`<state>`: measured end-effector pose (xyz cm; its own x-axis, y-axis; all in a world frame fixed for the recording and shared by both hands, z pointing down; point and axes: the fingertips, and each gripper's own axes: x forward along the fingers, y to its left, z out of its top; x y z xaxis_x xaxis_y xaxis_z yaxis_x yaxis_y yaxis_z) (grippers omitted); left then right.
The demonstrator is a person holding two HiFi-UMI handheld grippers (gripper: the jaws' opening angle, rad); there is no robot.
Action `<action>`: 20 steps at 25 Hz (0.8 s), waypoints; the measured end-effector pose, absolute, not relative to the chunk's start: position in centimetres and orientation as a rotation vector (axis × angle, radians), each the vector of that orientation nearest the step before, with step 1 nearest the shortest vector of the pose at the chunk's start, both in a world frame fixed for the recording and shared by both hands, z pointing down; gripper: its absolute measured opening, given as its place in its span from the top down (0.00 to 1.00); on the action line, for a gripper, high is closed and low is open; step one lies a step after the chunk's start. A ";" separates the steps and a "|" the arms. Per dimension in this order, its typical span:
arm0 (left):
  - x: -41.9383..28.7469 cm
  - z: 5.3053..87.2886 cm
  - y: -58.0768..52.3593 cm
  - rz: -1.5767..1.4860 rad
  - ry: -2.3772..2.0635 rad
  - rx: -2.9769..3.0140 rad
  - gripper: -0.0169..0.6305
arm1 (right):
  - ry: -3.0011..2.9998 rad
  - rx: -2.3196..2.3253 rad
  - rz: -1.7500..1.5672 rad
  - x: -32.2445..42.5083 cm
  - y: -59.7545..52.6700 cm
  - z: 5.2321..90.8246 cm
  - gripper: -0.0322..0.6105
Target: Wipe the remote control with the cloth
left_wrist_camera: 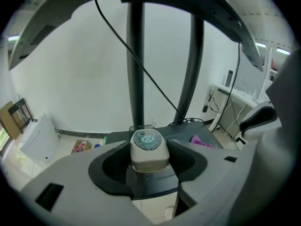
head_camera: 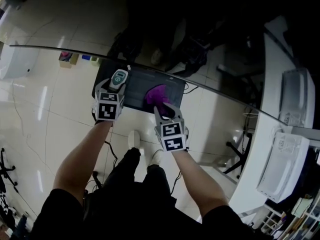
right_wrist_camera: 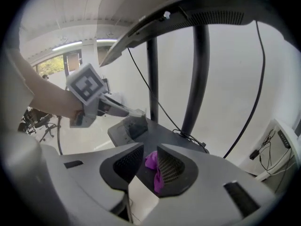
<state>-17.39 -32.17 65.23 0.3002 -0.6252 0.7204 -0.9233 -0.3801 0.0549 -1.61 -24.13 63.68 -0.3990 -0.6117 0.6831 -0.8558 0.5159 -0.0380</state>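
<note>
Left gripper [head_camera: 118,85] has its jaws set wide around the remote control [head_camera: 120,77], pinching it by one end and holding it button-face up over the left edge of the dark table [head_camera: 137,91]. Right gripper [right_wrist_camera: 150,147] shows a narrow gap, and the purple cloth [right_wrist_camera: 158,180] sits loose in it, draped on one pad, not pinched. The smart move looks like this: clamp the cloth firmly first, bunch it over the pads, then stroke along the remote's face while the left grip braces it steady.
</note>
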 end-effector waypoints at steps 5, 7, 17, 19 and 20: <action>-16.9 61.6 -30.1 0.809 -1.409 2.205 0.61 | -2.012 1.122 0.543 -0.3 -26.1 69.8 0.59; -16.4 60.6 -29.0 0.808 -1.406 2.251 0.61 | -1.972 1.093 0.548 0.0 -26.7 72.2 0.57; -13.2 61.1 -25.3 0.876 -1.288 2.436 0.61 | -1.865 1.006 0.634 -0.1 -28.5 80.1 0.56; -13.2 61.7 -25.1 0.869 -1.285 2.429 0.61 | -1.871 1.014 0.644 0.1 -28.6 79.8 0.66; -13.2 61.7 -25.0 0.865 -1.284 2.431 0.61 | -1.879 1.026 0.639 0.3 -28.7 79.3 0.70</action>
<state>-13.16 -25.02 61.69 0.4325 -0.6616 0.6125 -0.8160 -0.5763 -0.0463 0.28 -28.72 79.26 -0.2747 -0.3986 0.8750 -0.8493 0.5272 -0.0264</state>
